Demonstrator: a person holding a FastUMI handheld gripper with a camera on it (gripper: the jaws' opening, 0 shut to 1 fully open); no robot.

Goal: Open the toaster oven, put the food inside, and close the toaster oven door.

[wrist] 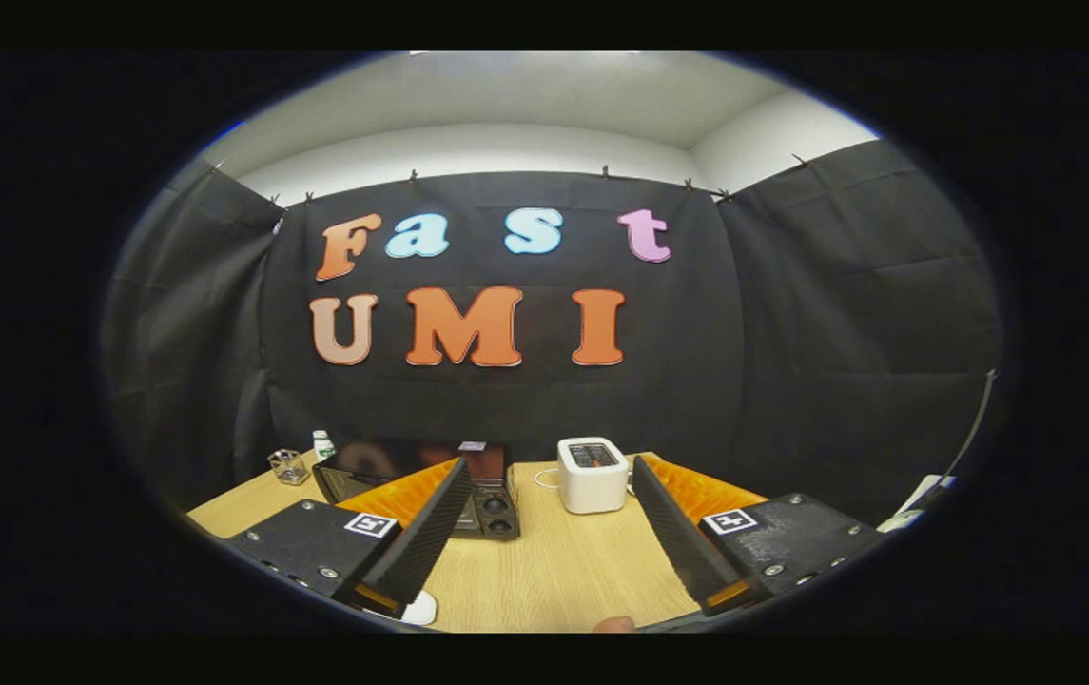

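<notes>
The black toaster oven [382, 468] stands at the back of the wooden table [554, 571], partly hidden behind my left finger [430, 533]. Its dark glass front faces me and its knobs [496, 514] sit on its right side; the door looks shut. My gripper [550, 468] is open wide, held well short of the oven, with nothing between the fingers. A white rounded thing [420, 609] lies on the table just under the left finger, mostly hidden. A small tan rounded bit [613, 624] shows below, between the fingers; I cannot tell what it is.
A white boxy toaster [592, 474] stands right of the oven, just beyond the right fingertip, with a thin white cord [544, 479] beside it. A clear glass cup [287, 466] and a small bottle [322, 444] stand at the table's back left corner.
</notes>
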